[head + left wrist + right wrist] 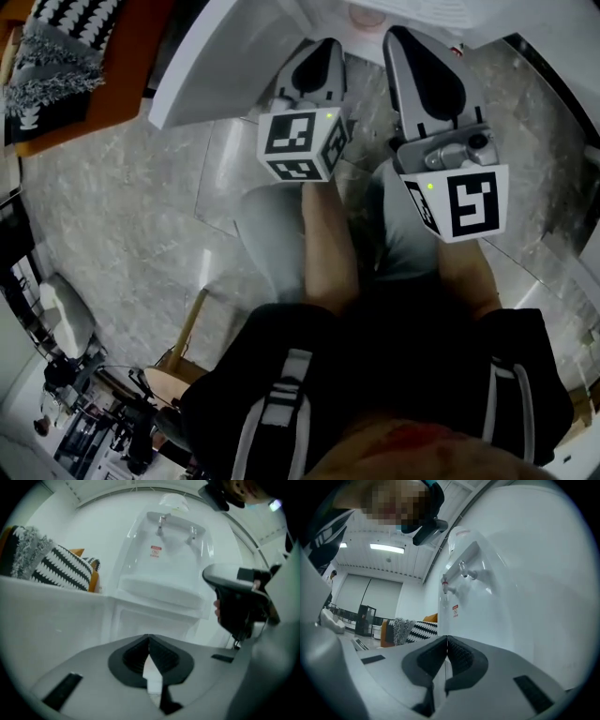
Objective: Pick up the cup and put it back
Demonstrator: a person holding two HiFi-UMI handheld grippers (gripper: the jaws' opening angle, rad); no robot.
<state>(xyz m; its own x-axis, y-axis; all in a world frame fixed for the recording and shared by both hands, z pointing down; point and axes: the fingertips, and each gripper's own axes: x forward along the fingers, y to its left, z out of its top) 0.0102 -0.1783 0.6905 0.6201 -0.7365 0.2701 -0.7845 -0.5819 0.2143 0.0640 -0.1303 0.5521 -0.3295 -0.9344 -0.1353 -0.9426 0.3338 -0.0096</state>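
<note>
Facing the white water dispenser (pixel 164 588), both grippers are held side by side and point away from the person toward its front. The left gripper (pixel 149 641) has its jaws clenched: the ribbed pads meet at the tips with nothing between them, only a thin sliver of daylight lower down. The right gripper (pixel 446 641) is likewise pressed together and empty, with the dispenser's curved side filling the right of its view.

No cup shows plainly in either gripper view. In the head view a pale rounded thing (pixel 361 14) sits at the far edge on the dispenser, cut off by the frame. It may be the cup, though its shape, and whether it stands upright, cannot be told. It lies straight ahead, beyond the tips and roughly between them, so neither gripper looks clearly nearer.

From the left gripper the two taps (pixel 161 522) and the red label (pixel 155 551) stand high above the jaw line, so the reach would probably go forward and up. Whichever gripper goes would first have to part its jaws. A striped cushion (pixel 70 571) lies far left, well apart from the dispenser and out of the way.
</note>
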